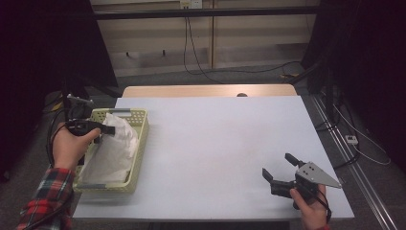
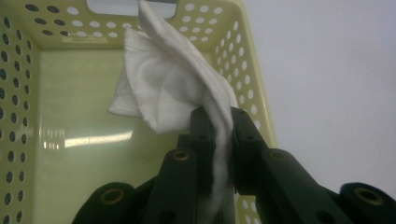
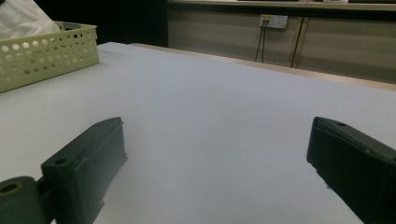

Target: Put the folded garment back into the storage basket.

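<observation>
While my left gripper [image 1: 109, 129] hangs over the far end of the basket [image 1: 140, 143], its jaws are pinched tight on a white cloth [image 1: 115, 146], and the left gripper view puts it right in front of me: a fold of the cloth [image 2: 175, 88] is squeezed between the two black pads, the rest fanning upward against the pale yellow-green wall of the perforated basket [image 2: 243, 60]. In the high view the cloth drapes from the jaws down into the basket, which sits at the left edge of the white table [image 1: 215, 143], long side running near to far. My left hand [image 1: 72, 146] wraps the gripper's body, plaid sleeve [image 1: 45, 196] coming up from the near left corner.

Across to the right now, plenty of bare tabletop between. My right gripper [image 1: 280, 166] sits low at the near right corner, well apart from the basket, jaws spread wide with nothing between them. In the right gripper view the two black jaws stand far apart over the table [image 3: 215, 140], and the basket [image 3: 46, 56] shows off at the far left with the cloth [image 3: 21, 18] poking above its rim.
</observation>
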`<state>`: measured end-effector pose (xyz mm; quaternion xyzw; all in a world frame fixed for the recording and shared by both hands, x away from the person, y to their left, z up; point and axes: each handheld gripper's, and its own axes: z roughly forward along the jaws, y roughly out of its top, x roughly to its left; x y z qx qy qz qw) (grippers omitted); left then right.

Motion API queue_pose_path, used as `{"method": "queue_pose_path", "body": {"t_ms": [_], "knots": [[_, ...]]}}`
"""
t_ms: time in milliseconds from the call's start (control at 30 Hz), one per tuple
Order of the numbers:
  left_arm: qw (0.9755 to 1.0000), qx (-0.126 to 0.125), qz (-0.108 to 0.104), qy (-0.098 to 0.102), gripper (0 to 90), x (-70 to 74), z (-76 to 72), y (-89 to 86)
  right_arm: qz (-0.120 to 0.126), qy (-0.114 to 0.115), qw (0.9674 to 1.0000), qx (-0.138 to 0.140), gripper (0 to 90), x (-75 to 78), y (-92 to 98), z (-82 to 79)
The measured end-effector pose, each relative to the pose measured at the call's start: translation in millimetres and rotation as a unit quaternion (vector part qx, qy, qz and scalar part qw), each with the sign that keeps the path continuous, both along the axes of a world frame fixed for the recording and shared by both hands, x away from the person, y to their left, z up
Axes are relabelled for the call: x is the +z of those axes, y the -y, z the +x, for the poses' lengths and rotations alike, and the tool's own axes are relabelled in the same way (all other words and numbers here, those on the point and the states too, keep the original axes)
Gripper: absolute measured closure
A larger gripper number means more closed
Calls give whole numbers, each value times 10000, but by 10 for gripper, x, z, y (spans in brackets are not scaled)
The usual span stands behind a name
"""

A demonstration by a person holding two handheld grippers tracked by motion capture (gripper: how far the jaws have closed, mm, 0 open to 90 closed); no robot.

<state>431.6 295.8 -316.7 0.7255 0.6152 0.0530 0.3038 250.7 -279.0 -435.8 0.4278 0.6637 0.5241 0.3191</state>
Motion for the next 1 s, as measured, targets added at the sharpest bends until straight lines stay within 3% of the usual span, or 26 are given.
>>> {"method": "queue_pose_path", "body": {"t_ms": [200,400,1000], "knots": [[10000,72,-5,5,816,-54,23,32,-22,-1,10000,12,37,-1,-5,-3],[9999,-68,107,-12,816,-78,36,58,-7,-11,10000,2,37,-7,5,0],[10000,16,67,-4,816,-155,76,6,-3,25,10000,3,37,13,30,12]]}}
